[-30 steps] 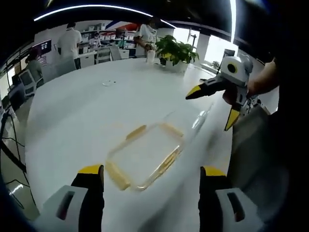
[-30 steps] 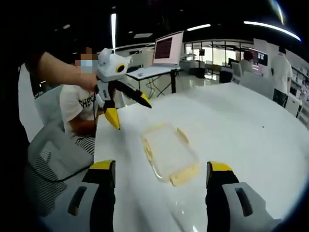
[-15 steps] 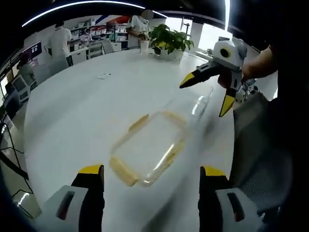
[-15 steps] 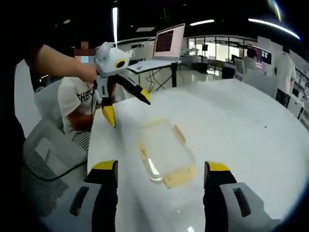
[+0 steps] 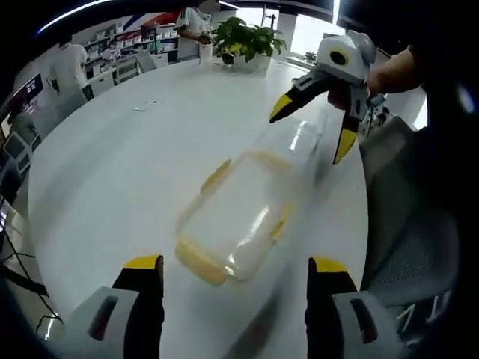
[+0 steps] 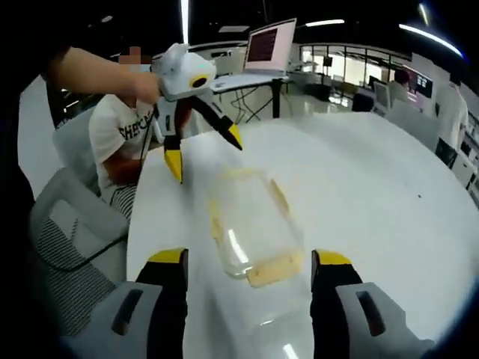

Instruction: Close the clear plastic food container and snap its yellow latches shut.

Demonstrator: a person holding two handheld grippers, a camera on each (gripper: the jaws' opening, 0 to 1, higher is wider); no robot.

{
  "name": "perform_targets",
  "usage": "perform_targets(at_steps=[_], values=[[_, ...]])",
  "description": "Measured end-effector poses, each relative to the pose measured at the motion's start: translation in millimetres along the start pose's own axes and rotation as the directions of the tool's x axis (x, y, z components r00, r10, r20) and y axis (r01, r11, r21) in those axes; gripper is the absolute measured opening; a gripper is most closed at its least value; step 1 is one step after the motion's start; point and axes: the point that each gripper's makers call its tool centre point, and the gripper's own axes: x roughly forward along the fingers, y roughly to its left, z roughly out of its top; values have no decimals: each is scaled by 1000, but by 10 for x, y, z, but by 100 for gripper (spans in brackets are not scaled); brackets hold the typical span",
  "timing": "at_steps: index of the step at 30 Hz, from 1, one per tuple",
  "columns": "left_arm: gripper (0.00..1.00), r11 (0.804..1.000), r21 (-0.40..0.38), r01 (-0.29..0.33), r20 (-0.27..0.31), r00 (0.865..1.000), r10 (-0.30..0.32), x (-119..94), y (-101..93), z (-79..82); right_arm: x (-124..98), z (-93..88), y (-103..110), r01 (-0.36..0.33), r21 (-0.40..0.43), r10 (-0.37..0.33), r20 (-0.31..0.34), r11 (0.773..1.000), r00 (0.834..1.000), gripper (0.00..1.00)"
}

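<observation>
**Approach to the container, both grippers empty**

Left gripper view: The left gripper (image 5: 228, 273) is held above the white table (image 5: 112, 164) with the jaws spread wide, nothing between them. The clear container (image 5: 239, 209) lies flat on the table just ahead of the jaws, approx. in the centre. Its long axis is seen to run from lower left to upper right, toward the right gripper (image 5: 314, 123), which hangs over the far end with jaws also wide and empty. Yellow latches (image 5: 198, 262) are seen along the rim; whether the lid is seated fully cannot be told, as the picture is blurred. A potted plant (image 5: 243, 37) stands at the far edge of the table.

Right gripper view: The right gripper (image 6: 245, 273) is open wide over the near short end of the container (image 6: 251, 224). Here the long axis points away from the camera, toward the left gripper (image 6: 202, 146) at the far end. A near latch (image 6: 273, 269) lies btw. the jaws, still folded outward, it seems.

Judgement: the step is best done when each gripper is lowered on its own short end, the lid is pressed level first, then each latch is pushed down w/ one jaw tip, so the container is not slid along the smooth table.
</observation>
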Motion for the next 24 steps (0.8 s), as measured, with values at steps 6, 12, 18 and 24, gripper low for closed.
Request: perform_targets(at_steps=[6,12,18,24], values=[[73,999,41,21,-40,999,-19,50,45,-42,70,-92,-27,-14,-18,13,-56,1000,998,62],[73,996,79,33,-76,997,-27,93,105,-67,130,-128,-60,-30,-44,25,-107,999,994,62],[71,989,133,56,-126,991,-39,172,146,-116,186,-222,-30,-81,-92,64,-178,992,982,61],[69,979,185,88,-163,985,-57,220,164,-128,241,-246,-54,-99,-118,73,-213,988,974,61]])
